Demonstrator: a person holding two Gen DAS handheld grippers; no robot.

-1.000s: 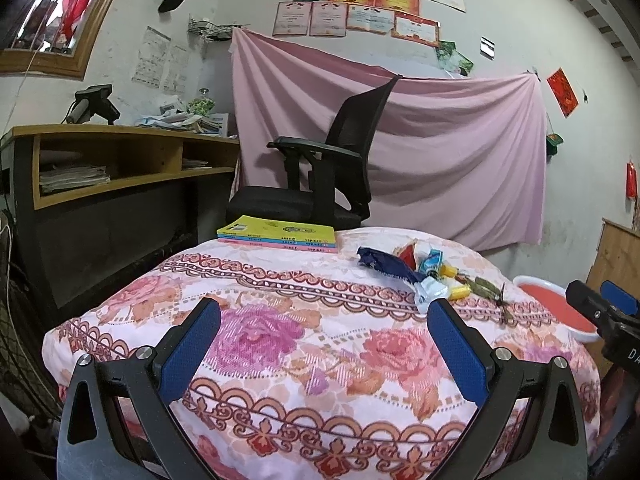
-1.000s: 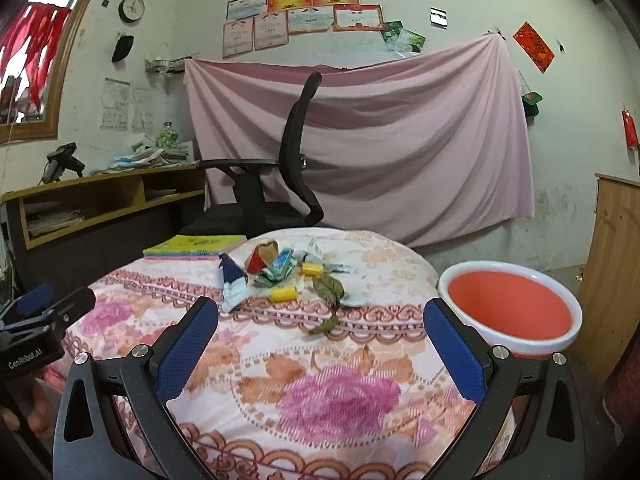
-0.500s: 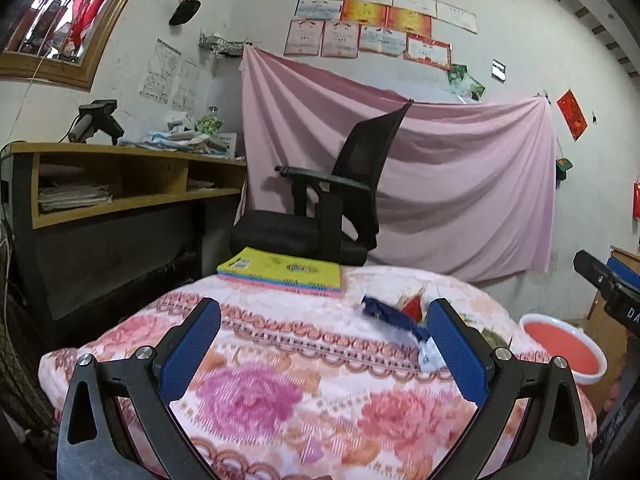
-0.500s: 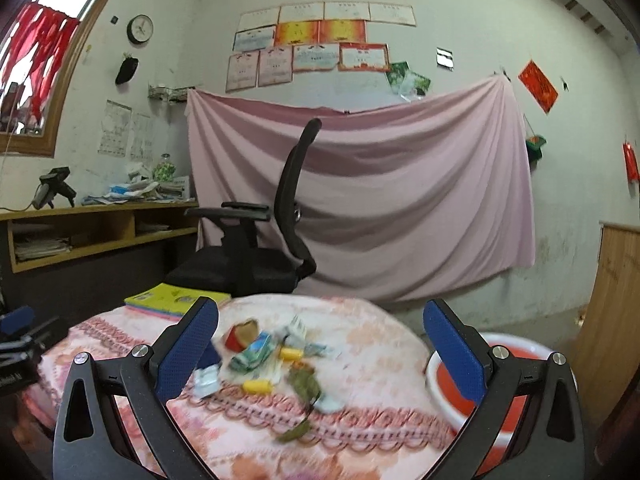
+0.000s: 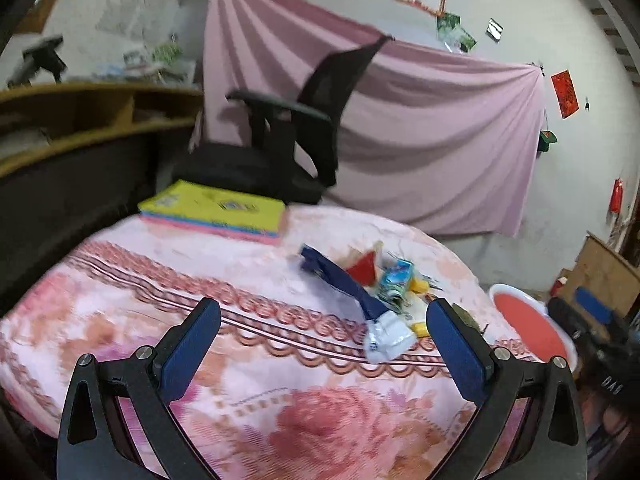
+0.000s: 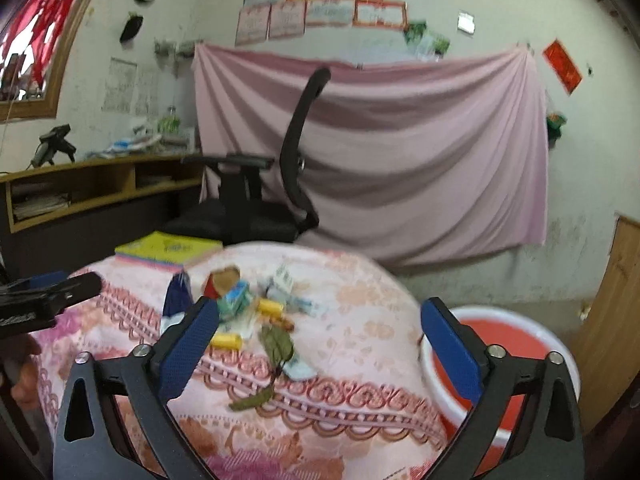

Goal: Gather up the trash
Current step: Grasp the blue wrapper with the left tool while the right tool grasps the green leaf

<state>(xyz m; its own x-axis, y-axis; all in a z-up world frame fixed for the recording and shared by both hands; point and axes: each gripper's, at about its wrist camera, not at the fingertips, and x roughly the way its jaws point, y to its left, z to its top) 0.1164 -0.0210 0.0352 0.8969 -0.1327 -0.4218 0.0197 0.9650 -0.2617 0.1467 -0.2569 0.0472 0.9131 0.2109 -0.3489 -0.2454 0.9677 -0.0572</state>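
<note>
A pile of trash lies on the floral tablecloth [image 5: 280, 400]: a dark blue wrapper [image 5: 344, 280], a white wrapper [image 5: 388, 338], a red scrap [image 5: 362, 272] and a blue carton [image 5: 396, 280]. The right wrist view adds a yellow piece [image 6: 226, 340] and green leaves [image 6: 276, 340]. My left gripper [image 5: 324, 344] is open just short of the white wrapper, with nothing between its fingers. My right gripper [image 6: 320, 324] is aimed at the pile; its jaws are closing and still wide, with nothing between the pads. A red basin [image 6: 516, 340] stands low to the right of the table.
A yellow book stack [image 5: 216, 208] lies at the table's far left edge. A black office chair [image 5: 280, 152] stands behind it, and a wooden desk [image 6: 80, 184] runs along the left wall. A wooden cabinet [image 6: 624, 320] stands beyond the basin.
Both grippers have moved in toward the trash pile, which now looks larger and nearer. The left view has rolled and tipped downward. The right gripper's fingers stand slightly closer together.
</note>
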